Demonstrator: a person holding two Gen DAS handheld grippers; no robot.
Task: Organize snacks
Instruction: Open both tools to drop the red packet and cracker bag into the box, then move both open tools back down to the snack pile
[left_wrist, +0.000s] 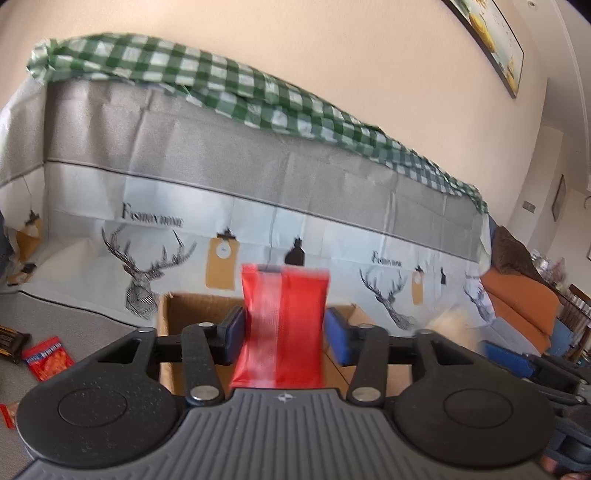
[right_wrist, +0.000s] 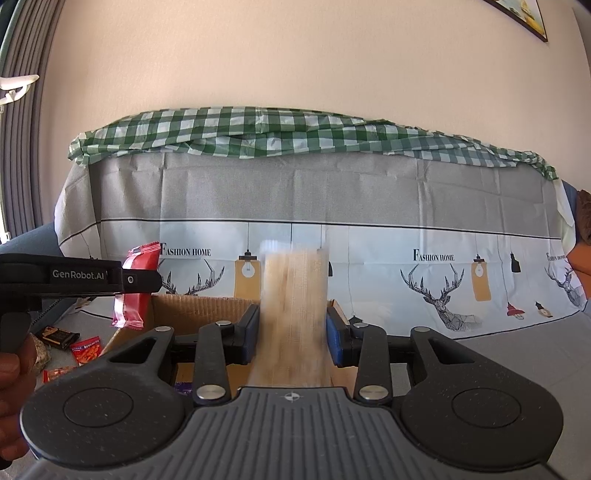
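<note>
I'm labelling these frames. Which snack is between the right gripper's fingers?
Start at the open cardboard box before the deer-print cloth. Above it, between the right gripper fingers, stands a pale beige packet, blurred. The packet in the left gripper is red.

Both packets smear with blur — the red packet (left_wrist: 282, 325) and the tan packet (right_wrist: 293, 317) show no readable print. The box (left_wrist: 192, 314) floor is hidden behind the grippers — its contents cannot be told.
</note>
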